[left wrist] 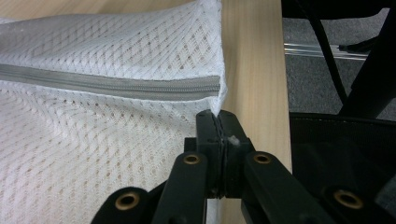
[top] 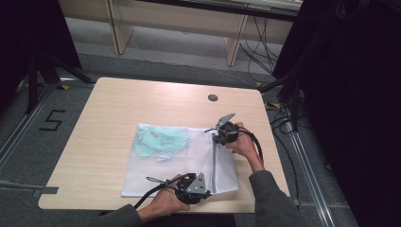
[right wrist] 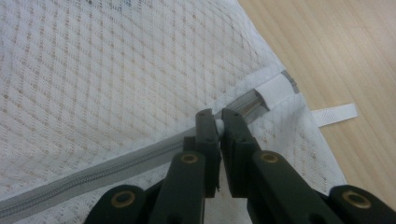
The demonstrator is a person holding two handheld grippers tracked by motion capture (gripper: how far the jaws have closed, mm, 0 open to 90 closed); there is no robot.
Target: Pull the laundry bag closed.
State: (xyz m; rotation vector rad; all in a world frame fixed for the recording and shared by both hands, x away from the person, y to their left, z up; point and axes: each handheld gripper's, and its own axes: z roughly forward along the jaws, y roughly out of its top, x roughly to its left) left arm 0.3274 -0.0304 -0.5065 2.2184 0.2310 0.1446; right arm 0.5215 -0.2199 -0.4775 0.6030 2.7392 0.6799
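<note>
Pinching mesh bag (top: 179, 161) — both tongs (left wrist: 217, 122) (right wrist: 218, 121) at zipper (top: 214, 163).

Perhaps a grommet (top: 213, 97), floor cables (top: 259, 45).

The bench (top: 118, 104) lies bare across its far half and along its left side, giving open passage there. A flat mesh bag (top: 189, 161) covers the near middle, low enough to pass over. The left gripper (top: 201, 187) sits at the bag's near edge and the right gripper (top: 218, 136) at its far right corner, with a narrow bare strip of bench to their right.
</note>
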